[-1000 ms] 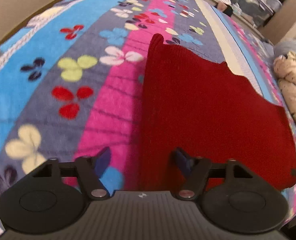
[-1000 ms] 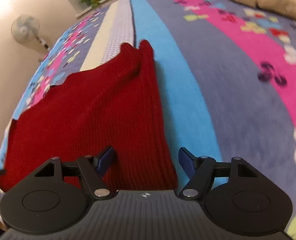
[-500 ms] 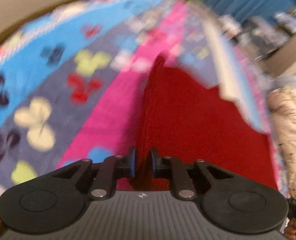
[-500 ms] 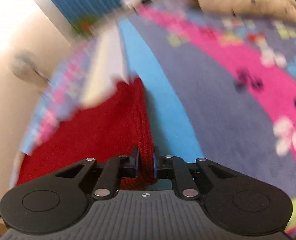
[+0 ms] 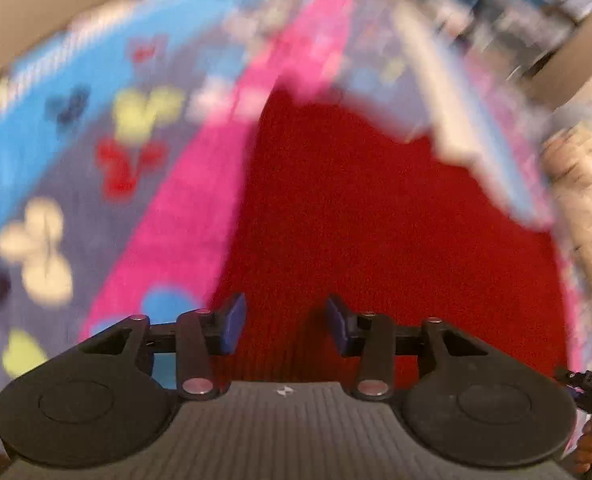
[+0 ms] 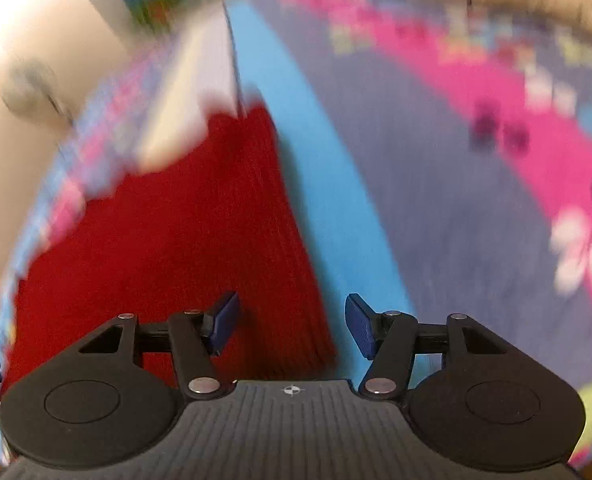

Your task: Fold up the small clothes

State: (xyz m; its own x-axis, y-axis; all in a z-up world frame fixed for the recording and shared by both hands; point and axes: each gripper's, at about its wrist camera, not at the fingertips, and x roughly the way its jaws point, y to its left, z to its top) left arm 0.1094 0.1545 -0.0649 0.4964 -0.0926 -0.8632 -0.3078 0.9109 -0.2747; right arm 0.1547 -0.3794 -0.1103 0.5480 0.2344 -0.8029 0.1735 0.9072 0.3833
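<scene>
A red knitted garment (image 5: 367,224) lies flat on the flowered blanket; it also shows in the right wrist view (image 6: 184,232). My left gripper (image 5: 284,324) is open, its blue pads apart over the garment's near left edge. My right gripper (image 6: 292,324) is open over the garment's near right edge, where red meets the light blue stripe. Neither holds anything. Both views are blurred by motion.
The striped flowered blanket (image 5: 168,208) covers the bed, also in the right wrist view (image 6: 455,200). A cream quilted item (image 5: 583,200) lies at the right edge. A wall and a fan (image 6: 28,88) stand at the left.
Both grippers were open a second ago, shut on the garment's near edge half a second ago, and are open again now. Both cameras are moving.
</scene>
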